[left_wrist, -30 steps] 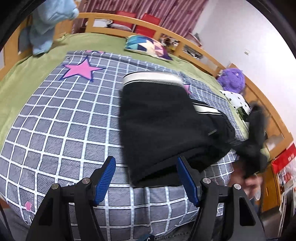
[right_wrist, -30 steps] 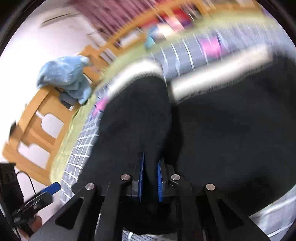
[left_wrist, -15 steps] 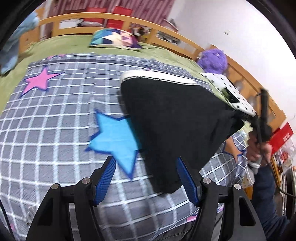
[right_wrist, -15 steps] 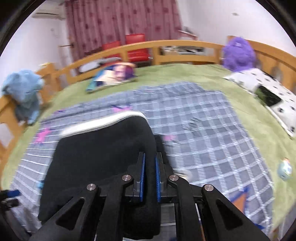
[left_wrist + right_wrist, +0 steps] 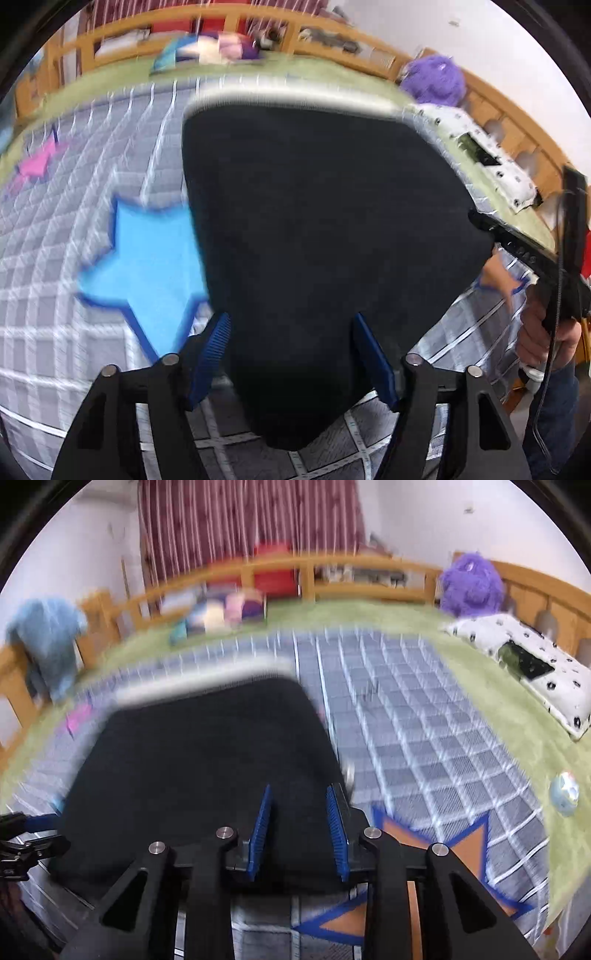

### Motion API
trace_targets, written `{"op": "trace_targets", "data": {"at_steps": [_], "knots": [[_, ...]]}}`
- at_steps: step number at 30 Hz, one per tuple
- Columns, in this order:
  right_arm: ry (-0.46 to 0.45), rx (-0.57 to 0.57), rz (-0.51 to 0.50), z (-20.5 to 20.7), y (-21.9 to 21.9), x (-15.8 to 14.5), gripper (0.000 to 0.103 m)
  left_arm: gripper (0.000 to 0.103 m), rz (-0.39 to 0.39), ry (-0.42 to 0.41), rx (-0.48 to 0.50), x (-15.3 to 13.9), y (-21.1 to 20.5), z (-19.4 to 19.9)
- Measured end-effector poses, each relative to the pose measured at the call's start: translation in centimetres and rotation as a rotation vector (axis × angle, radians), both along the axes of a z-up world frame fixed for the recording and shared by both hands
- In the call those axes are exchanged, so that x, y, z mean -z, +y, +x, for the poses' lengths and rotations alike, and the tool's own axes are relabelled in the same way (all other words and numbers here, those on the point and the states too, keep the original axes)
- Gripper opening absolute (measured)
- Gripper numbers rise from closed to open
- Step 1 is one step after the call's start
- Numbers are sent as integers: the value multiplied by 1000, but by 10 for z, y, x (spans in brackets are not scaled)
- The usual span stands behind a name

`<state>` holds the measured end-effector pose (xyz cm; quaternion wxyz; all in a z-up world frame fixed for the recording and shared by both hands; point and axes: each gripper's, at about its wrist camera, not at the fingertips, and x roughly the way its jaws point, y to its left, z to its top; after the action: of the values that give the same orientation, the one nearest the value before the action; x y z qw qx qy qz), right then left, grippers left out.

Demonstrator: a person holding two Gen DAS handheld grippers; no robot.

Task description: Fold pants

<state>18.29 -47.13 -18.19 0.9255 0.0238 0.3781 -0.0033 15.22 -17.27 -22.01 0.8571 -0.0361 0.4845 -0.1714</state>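
Note:
The black pants with a white waistband lie folded on the grey checked blanket, waistband at the far end. My left gripper is open, its blue pads either side of the near corner of the fabric. In the right wrist view the pants fill the lower left. My right gripper is open over their near right corner, holding nothing. The right gripper also shows in the left wrist view at the right edge of the pants.
A blue star and an orange star mark the blanket. A purple plush, a spotted white pillow, a patterned cushion and blue clothing on the wooden rail ring the bed. A small ball lies right.
My right gripper has opened and let go of the pants, which now lie flat. My left gripper has moved in close over the near corner.

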Motion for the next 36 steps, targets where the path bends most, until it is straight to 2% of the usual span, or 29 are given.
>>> {"op": "trace_targets", "data": {"at_steps": [1,2,3,5,6,8,9,10,12,14,16,18,19,21,26,29,36], "knots": [[51,12,3,5,2,18,30,79,21,-6,10,5,-2,-2],[51,15,4,3,1,24,30,79,16,-3,23,4,-1,-2],[25,8,-10,0,2,21,31,79,1,10,31,0,2,0],[57,-27,-27,1,0,11,31,77,-75,42,25,-10,16,7],[63,-32,2,3,-5,3,31,76,-96,38,10,-15,22,8],[32,-47,54,7,-11,-13,41,76,-137,15,-31,-25,35,16],[17,-53,60,11,-13,-18,56,76,-155,9,-48,-28,40,23],[8,-57,58,18,-11,-21,61,76,-167,9,-61,-30,44,30],[-1,-59,49,37,-14,-25,61,76,-180,18,-92,-32,49,49],[40,-81,79,67,-17,-23,61,76,-211,34,-103,-29,49,72],[103,-101,119,96,-19,-13,61,76,-217,59,-106,-21,46,89],[161,-116,94,117,-16,2,62,76,-210,89,-116,-8,42,107],[158,-123,103,122,-16,7,64,76,-212,102,-117,-2,39,112],[157,-135,106,127,-15,11,66,75,-211,124,-124,10,36,122],[198,-162,91,140,-12,22,69,75,-208,81,-121,13,30,128],[207,-171,135,141,-17,25,69,75,-253,82,-129,17,35,129],[261,-223,233,140,-26,28,70,75,-281,93,-127,20,40,129]]}}
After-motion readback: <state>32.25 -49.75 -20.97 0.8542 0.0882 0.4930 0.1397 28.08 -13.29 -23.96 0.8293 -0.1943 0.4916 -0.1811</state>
